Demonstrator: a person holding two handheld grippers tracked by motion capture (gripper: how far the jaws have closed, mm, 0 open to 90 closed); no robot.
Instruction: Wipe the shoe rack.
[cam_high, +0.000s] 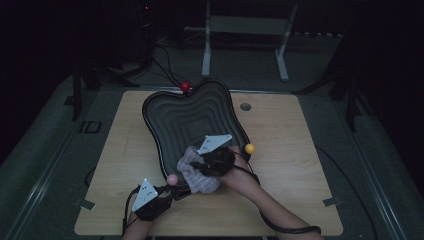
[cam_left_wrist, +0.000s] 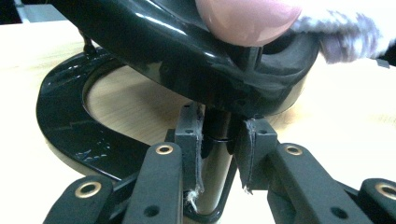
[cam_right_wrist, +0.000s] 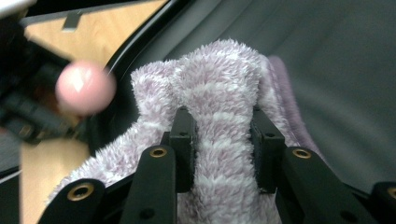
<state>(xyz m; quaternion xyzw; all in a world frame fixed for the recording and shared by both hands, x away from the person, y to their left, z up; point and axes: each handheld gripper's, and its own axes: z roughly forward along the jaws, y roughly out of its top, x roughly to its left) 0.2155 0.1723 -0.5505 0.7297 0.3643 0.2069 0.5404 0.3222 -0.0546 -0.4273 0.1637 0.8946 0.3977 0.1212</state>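
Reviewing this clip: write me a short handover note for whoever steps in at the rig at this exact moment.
Left gripper: shut on the tray's post, under the pink ball at the near corner, steadying the black wavy tray.
Right gripper: shut on a fold of the fluffy lilac-and-white cloth, which lies on the tray's near end and hangs over its rim.
Other things: a red ball at the tray's far edge, a yellow ball at its right edge.
Done: tray held, cloth gripped and on the tray surface.
Left: probably wiping the rest of the ridged tray, then release; how much is already wiped cannot be told.
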